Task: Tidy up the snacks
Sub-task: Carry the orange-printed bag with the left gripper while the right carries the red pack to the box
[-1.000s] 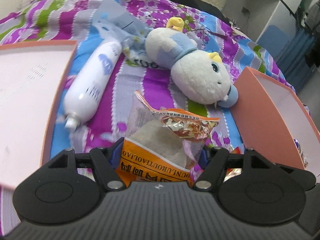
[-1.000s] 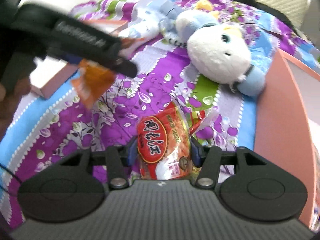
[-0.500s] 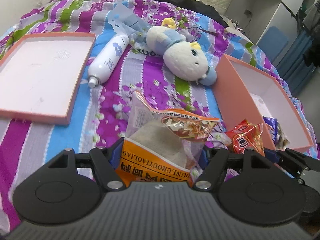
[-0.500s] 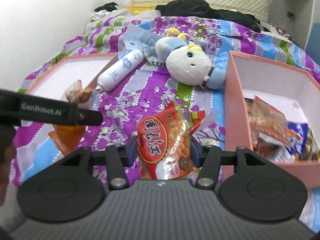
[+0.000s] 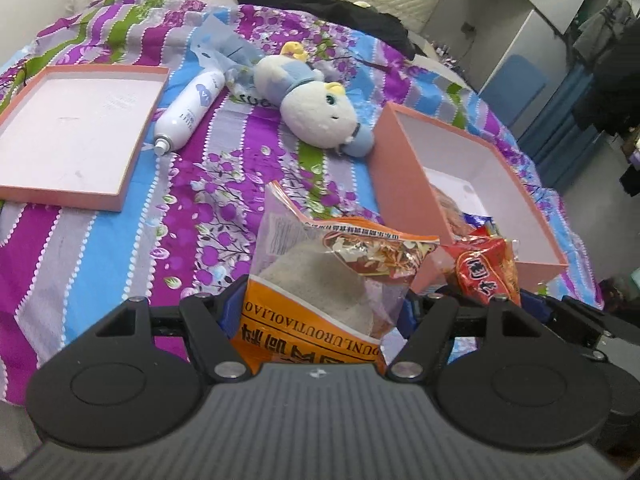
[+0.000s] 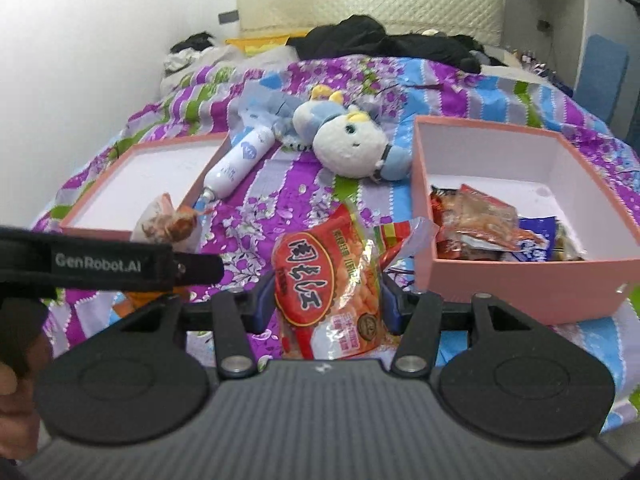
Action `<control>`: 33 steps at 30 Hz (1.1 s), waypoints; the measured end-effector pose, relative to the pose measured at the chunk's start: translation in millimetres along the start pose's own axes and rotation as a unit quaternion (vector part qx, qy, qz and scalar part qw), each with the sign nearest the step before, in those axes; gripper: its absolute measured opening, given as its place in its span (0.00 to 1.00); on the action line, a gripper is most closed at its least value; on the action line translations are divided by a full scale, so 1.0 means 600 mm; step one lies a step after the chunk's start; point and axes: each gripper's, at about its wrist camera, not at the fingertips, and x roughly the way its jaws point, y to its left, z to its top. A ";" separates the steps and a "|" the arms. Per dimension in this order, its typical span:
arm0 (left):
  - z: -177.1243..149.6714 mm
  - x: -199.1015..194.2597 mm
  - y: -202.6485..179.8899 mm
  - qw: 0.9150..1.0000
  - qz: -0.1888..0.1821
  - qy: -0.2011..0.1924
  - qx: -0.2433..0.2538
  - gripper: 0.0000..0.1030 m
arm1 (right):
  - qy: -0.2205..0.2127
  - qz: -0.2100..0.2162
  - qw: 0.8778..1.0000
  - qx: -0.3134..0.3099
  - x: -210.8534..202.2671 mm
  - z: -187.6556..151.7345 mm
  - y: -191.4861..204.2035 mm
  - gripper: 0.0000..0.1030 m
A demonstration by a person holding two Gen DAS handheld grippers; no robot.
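Left wrist view: the left tongs (image 5: 320,312) clamp the orange snack bag (image 5: 320,300) at lower centre, lifted clear for carrying to the pink box (image 5: 404,196) at right; right wrist view: the right tongs (image 6: 326,300) grip the red snack packet (image 6: 328,292) at centre, beside that box (image 6: 520,280), which already holds other snacks

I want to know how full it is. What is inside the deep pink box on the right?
The deep pink box holds several snack packets heaped at its near end, orange-red ones and a blue one. The far end shows bare white floor. Anything under the heap is covered.
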 end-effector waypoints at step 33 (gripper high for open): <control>0.170 0.002 -0.291 0.985 -0.125 -0.031 0.115 0.72 | -0.129 -0.093 0.984 0.083 -0.144 0.119 -0.226 0.54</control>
